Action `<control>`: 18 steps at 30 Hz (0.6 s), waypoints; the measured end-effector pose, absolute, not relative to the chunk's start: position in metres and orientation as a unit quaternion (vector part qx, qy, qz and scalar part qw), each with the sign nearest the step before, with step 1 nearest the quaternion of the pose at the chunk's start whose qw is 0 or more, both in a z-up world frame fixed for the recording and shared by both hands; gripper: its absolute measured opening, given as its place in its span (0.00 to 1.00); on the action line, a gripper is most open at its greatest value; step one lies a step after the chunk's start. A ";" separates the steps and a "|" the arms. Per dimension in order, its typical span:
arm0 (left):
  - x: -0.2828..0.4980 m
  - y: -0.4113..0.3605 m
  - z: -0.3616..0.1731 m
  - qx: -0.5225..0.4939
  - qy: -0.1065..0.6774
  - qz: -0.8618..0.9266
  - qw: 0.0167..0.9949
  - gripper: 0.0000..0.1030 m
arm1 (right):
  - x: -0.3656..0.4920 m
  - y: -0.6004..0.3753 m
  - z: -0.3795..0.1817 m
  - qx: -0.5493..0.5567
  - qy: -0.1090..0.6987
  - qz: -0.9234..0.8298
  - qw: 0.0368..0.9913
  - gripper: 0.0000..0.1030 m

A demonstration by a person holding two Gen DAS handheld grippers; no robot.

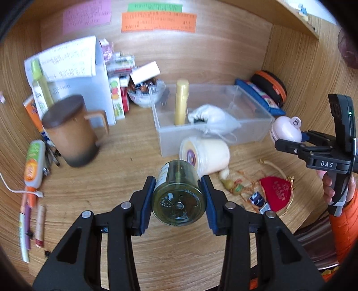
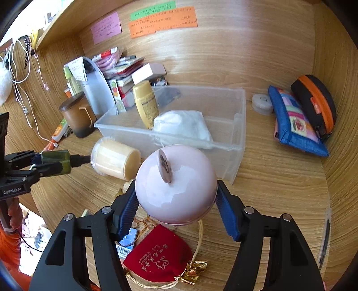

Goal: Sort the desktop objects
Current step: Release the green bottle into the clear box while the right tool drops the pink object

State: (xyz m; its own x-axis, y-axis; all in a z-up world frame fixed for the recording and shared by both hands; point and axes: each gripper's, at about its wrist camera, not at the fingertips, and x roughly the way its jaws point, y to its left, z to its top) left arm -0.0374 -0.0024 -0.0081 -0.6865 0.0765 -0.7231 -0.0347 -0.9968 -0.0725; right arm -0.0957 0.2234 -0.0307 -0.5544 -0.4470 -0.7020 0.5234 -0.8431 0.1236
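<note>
I see left tool (image 1: 179, 192) clamping green glass jar (image 1: 179, 201), right tool (image 2: 176, 201) clamping pink round container (image 2: 176, 185); jar label unreadable, blurred.

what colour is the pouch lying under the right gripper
Red, with pale printed lettering and a gold cord: the pouch shows best in the right wrist view.

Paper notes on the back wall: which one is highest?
The green note. It is at the top, just above the orange note; the pink note hangs lower, to their left.
</note>
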 end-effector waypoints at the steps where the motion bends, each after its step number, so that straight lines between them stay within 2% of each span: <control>1: -0.037 -0.003 -0.005 -0.391 -0.025 0.920 0.028 0.39 | -0.095 0.224 -0.027 0.379 0.049 -0.882 0.276 0.60; 18: -0.073 -0.004 0.051 -0.333 -0.018 0.943 0.024 0.39 | -0.104 0.228 0.024 0.319 0.051 -0.908 0.268 0.60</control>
State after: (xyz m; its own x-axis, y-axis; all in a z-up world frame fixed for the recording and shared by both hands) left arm -0.0731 -0.0043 0.0505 -0.7774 0.0577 -0.6263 -0.0339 -0.9982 -0.0500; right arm -0.1042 0.2279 0.0244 -0.6526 -0.4533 -0.6072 0.5185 -0.8515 0.0785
